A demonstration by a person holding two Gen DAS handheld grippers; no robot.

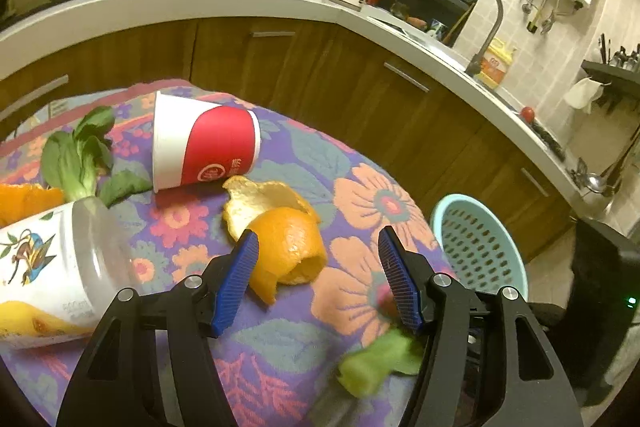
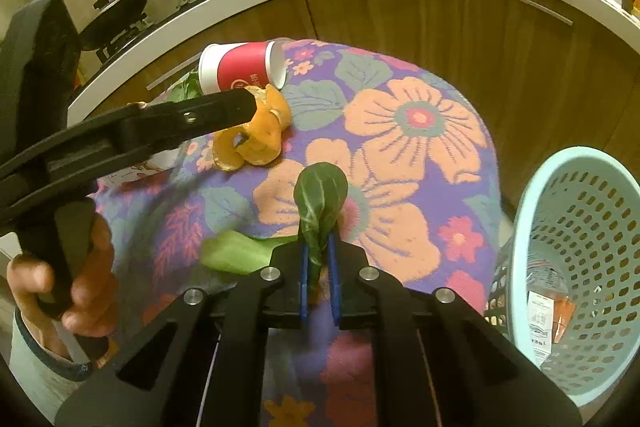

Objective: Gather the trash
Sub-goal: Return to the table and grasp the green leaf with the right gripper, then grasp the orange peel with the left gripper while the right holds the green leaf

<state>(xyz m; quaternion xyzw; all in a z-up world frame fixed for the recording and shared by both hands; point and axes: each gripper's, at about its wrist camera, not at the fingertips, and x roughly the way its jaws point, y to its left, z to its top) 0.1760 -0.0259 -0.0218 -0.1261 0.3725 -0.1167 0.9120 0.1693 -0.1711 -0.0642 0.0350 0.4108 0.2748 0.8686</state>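
Jaws: right gripper [image 2: 319, 259] clamped on green leaf [image 2: 320, 203], blade poking out far of tips; left gripper [image 1: 318, 267] wide, nothing pinched, left finger just beside orange peel [image 1: 286, 243]

Right view only: person's hand [image 2: 76, 283] on left grip handle, wrapper in blue basket [image 2: 532, 227]. Left view only: bottle [image 1: 60, 267] lying near-left, more greens [image 1: 80, 155] far-left

Leaf dark, pale-veined, folded at stem; on floral cloth [image 2: 416, 131], near edge. Red-white cup [image 1: 204, 147] on its side past peel. Basket off cloth's right edge

Cup [image 1: 204, 147] behind peel [image 1: 280, 235], basket [image 1: 480, 247] right of table [image 1: 360, 195]
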